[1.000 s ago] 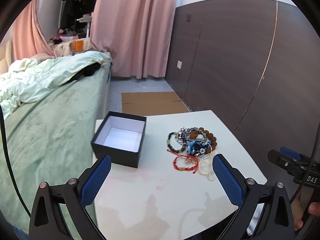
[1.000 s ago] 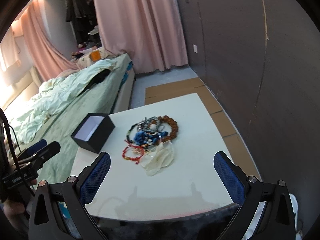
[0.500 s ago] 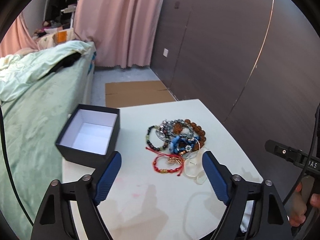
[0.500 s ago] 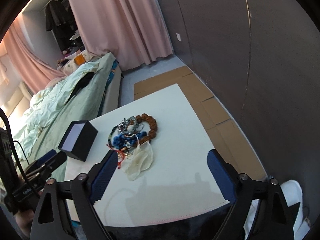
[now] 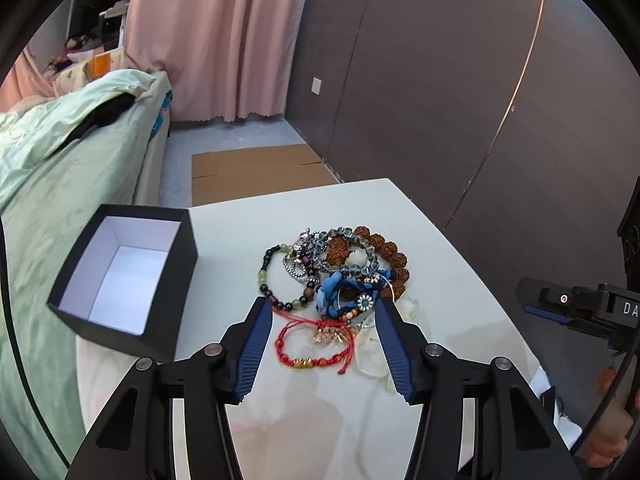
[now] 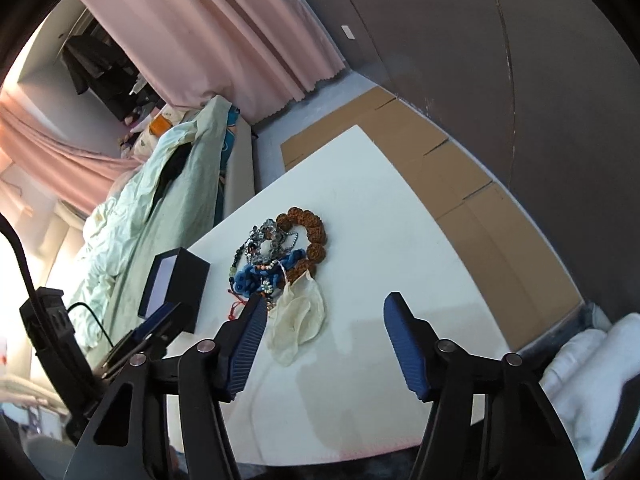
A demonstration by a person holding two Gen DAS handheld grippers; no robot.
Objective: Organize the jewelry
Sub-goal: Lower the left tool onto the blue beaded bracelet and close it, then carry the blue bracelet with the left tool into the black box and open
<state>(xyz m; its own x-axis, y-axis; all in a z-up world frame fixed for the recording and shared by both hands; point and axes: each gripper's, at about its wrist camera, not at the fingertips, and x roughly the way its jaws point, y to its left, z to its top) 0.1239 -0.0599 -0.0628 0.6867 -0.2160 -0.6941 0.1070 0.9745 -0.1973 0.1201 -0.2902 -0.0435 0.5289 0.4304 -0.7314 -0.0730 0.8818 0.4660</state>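
A pile of bracelets [image 5: 340, 268] lies on the white table [image 5: 440, 264]; it also shows in the right wrist view [image 6: 280, 256]. A red cord bracelet [image 5: 316, 346] lies nearest me. A black box [image 5: 128, 272] with a white inside stands open at the left; it also shows in the right wrist view [image 6: 176, 280]. My left gripper [image 5: 324, 344] is open, its fingers either side of the red bracelet, above it. My right gripper [image 6: 324, 340] is open and empty over the table, right of a translucent pouch [image 6: 298, 320].
A bed with a green cover [image 5: 60, 184] runs along the table's left side. A dark panelled wall [image 5: 460, 92] stands at the right. Flattened cardboard [image 5: 256, 168] lies on the floor beyond the table. Pink curtains [image 5: 220, 40] hang at the back.
My left gripper has moved forward and down toward the bracelet pile and its fingers have narrowed. My right gripper has tilted and moved to the right, and has narrowed too.
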